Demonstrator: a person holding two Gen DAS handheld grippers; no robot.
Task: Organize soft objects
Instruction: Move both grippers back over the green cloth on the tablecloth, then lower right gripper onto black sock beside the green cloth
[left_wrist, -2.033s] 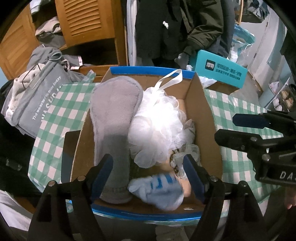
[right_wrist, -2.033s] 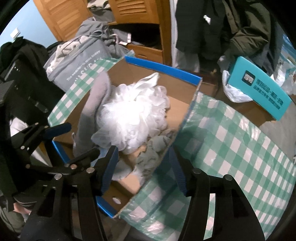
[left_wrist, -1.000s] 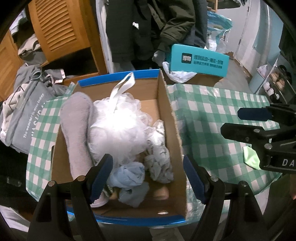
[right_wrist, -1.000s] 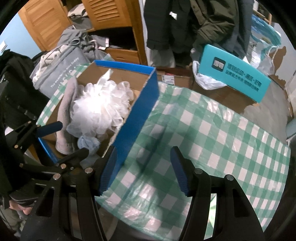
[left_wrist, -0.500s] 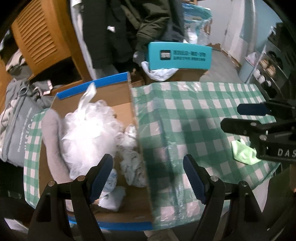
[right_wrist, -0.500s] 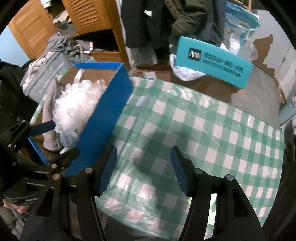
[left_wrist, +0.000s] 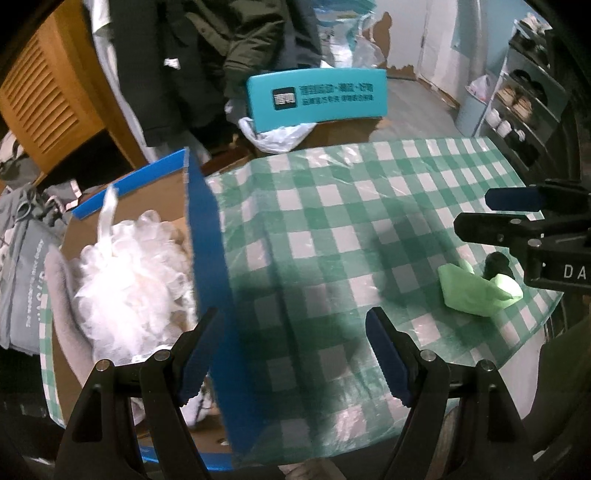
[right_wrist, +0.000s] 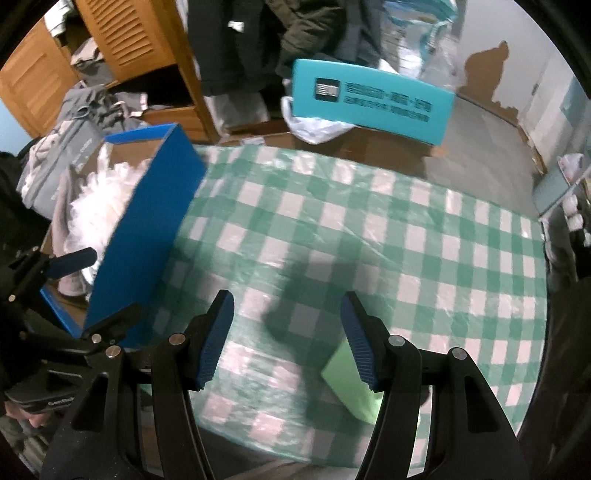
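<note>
Both jaws spread and empty: the right gripper (right_wrist: 286, 338) should centre over the green cloth (right_wrist: 351, 384) near the table's right edge, then carry it left to the box (left_wrist: 205, 236).

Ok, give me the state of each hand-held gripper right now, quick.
Left hand-held gripper: open, holding nothing.
Right hand-held gripper: open, holding nothing; the green cloth lies on the table under its right finger.

Crumpled green cloth (left_wrist: 476, 290) lies beside filled box (left_wrist: 207, 236).
</note>
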